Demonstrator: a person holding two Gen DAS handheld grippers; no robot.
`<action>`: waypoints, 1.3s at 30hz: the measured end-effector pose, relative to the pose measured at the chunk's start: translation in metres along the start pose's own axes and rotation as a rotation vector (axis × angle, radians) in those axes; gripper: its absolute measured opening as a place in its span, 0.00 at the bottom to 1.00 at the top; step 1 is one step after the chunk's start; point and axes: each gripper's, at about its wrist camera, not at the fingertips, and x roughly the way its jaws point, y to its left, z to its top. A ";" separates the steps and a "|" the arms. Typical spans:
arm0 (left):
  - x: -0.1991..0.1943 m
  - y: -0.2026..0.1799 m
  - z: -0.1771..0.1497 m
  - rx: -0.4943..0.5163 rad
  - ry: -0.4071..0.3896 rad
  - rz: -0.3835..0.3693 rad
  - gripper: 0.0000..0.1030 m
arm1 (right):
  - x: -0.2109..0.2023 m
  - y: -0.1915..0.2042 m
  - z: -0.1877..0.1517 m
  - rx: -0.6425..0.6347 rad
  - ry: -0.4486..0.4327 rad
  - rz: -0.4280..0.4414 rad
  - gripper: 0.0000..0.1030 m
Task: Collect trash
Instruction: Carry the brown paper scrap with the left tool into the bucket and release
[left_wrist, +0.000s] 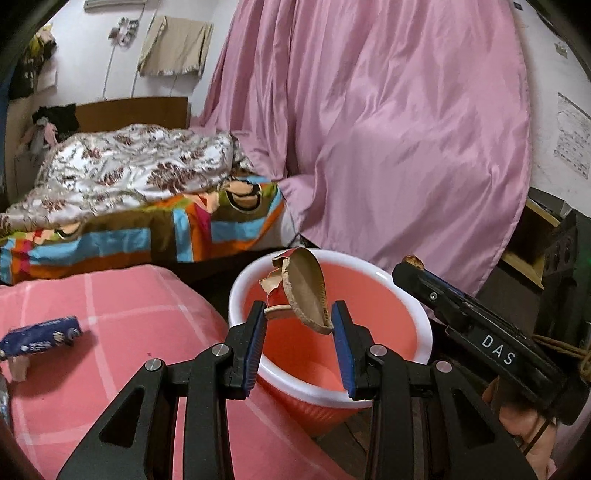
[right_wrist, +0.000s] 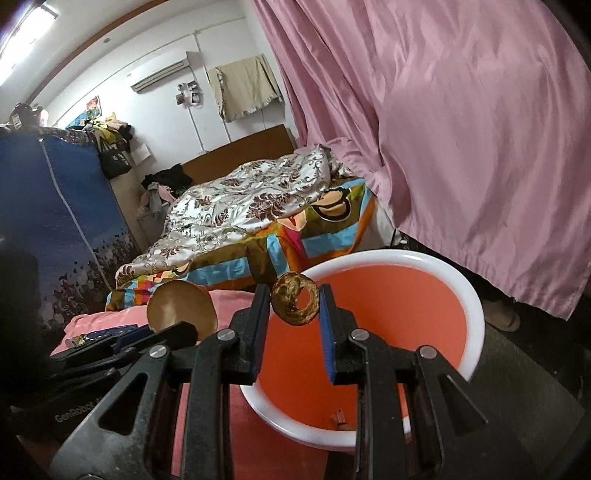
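Right now I have two bits of trash pinched above the bin (left_wrist: 402, 284). My left gripper (left_wrist: 299, 326) holds a torn cardboard scrap (left_wrist: 304, 291), its jaws roughly half closed with the pads pressing on the scrap's lower edges. My right gripper (right_wrist: 295, 314) holds a brown dried ring (right_wrist: 295, 303), jaws drawn in to about the same width and squeezing it from both sides. Both pieces hang over the bin's orange inside, close to its white rim on my side.

I see the main risk in the release. The scrap is light, curved and caught only at its bottom, so it may stick to one pad or flutter sideways as the jaws part, and land on the pink cushion (left_wrist: 110, 314) just beside the bin. The ring looks brittle; too hard a squeeze could crumble it, and the crumbs might fall outside the rim. The grippers also sit near each other, the right one reaching in from the bin's far side in the left view, so opening both at once could knock them together. Beyond that, a blue wrapper (left_wrist: 40, 338) lies on the cushion, not yet collected, and I judge a careless swing toward it could tip the bin.
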 end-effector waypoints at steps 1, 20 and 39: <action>0.003 0.000 0.000 -0.003 0.010 -0.004 0.30 | 0.000 0.000 0.000 0.002 0.004 -0.002 0.33; 0.026 0.007 0.004 -0.105 0.114 -0.049 0.45 | 0.004 -0.017 0.001 0.058 0.023 -0.028 0.56; 0.029 0.009 0.005 -0.104 0.090 -0.043 0.52 | -0.008 -0.037 0.002 0.093 -0.020 -0.088 0.67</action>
